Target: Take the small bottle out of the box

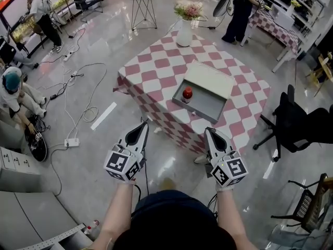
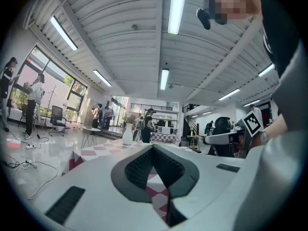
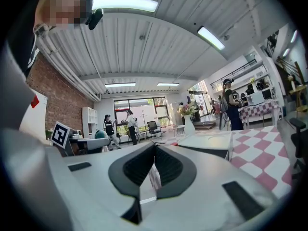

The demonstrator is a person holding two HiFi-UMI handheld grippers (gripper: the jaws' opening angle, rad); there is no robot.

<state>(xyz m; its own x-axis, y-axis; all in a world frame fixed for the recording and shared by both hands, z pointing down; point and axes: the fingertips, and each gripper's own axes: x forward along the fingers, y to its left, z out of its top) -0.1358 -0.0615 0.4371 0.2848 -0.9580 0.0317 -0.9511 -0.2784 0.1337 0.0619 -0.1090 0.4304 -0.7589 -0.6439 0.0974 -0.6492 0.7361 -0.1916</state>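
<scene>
Sm. bottle [image 1: 187,94] w/ red cap in box [image 1: 210,107].

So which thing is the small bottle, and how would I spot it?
Find the table with the pink-and-white checked cloth. On its near side lies an open grey box, and the small bottle stands in its left part. It is the only red-topped thing there, unlike the tall white vase at the far end.
</scene>
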